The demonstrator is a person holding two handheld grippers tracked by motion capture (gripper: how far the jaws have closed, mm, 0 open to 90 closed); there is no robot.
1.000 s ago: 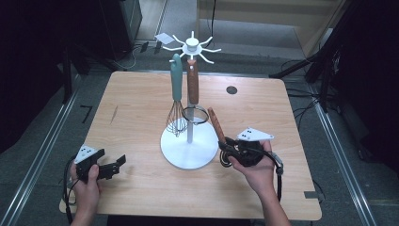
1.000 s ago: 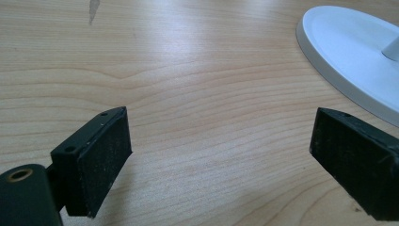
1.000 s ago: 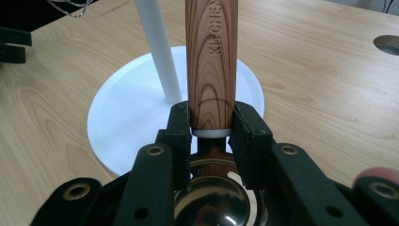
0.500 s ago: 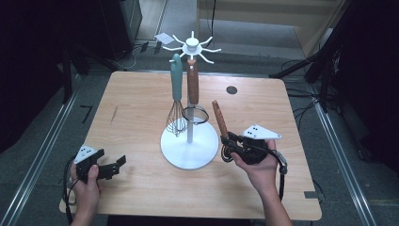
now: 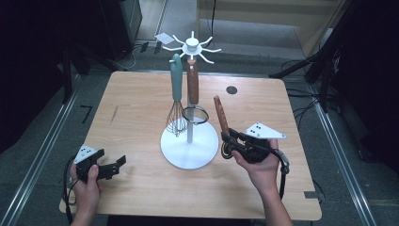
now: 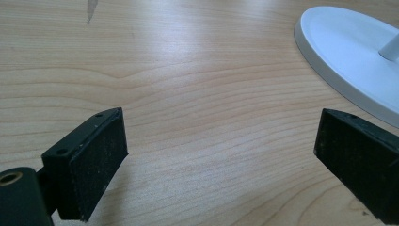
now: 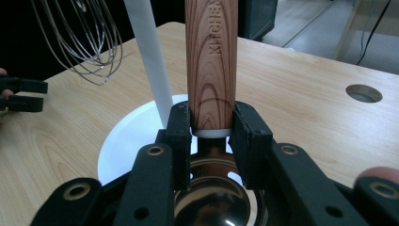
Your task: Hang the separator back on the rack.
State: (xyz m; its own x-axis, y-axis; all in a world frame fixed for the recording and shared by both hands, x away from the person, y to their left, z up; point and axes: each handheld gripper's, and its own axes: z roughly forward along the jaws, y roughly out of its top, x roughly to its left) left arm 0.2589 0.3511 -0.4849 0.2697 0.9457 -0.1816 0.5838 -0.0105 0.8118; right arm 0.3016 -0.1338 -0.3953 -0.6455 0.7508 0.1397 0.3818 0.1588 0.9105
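Right tongs (image 7: 209, 129) are clenched on a wooden-handled utensil (image 7: 210, 61), the pads pinching the bottom of its handle just above a white collar, with a shiny metal bowl below, between the arms of the tongs. From the high view the utensil (image 5: 221, 115) stands nearly upright with a slight tilt, handle end up, just off the right rim of the white stand base (image 5: 188, 150), near the middle of the table toward its right edge. In the frame a second ago the handle leaned further over toward the stand; now it sits straighter. Right hand (image 5: 261, 165) has barely shifted.

On the stand's pole (image 5: 190, 113) a teal-handled whisk (image 5: 176, 89) and another wooden-handled tool (image 5: 193, 84) hang from the white spoked top (image 5: 191, 44), as before. A small ring (image 5: 195, 114) sits around the pole.

Left tongs (image 6: 221, 155) are released, nothing between them, low over bare wood near the front-left corner of the table, in the same spot as earlier; the left hand (image 5: 84, 181) grips them.

Light wood table (image 5: 136, 108) has a round hole (image 5: 231, 89) near its far right corner. Around it the room is dark, with cables on the floor.
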